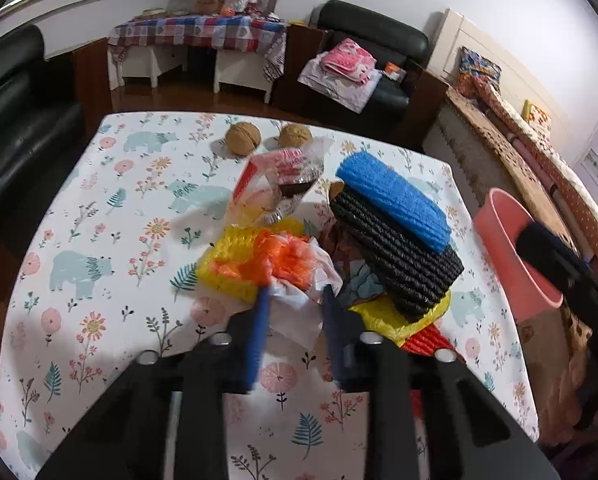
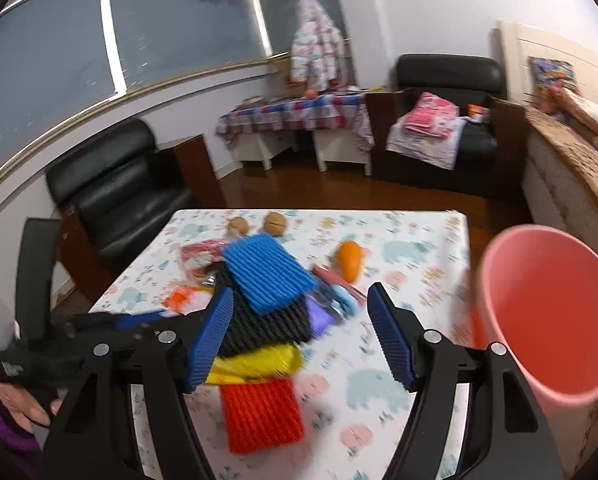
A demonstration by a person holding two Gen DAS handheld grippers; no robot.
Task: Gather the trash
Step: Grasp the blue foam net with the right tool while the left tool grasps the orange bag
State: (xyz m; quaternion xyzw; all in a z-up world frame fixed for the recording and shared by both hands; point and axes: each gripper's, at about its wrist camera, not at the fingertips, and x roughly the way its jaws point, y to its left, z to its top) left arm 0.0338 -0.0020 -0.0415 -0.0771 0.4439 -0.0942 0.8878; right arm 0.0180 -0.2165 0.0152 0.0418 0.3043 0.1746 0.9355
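The tablecloth [image 1: 99,208] was white with pale blue bears and pink flowers, the foam nets blue [image 1: 395,200], black [image 1: 399,256], yellow [image 2: 259,360] and red [image 2: 261,416], the bin [image 2: 547,312] pink.

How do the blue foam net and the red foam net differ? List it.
The blue foam net lies on top of the pile, resting on the black net; the red foam net lies at the bottom, flat on the tablecloth. Blue sits farther from the right gripper, red nearer. Both are ribbed rectangular sleeves.
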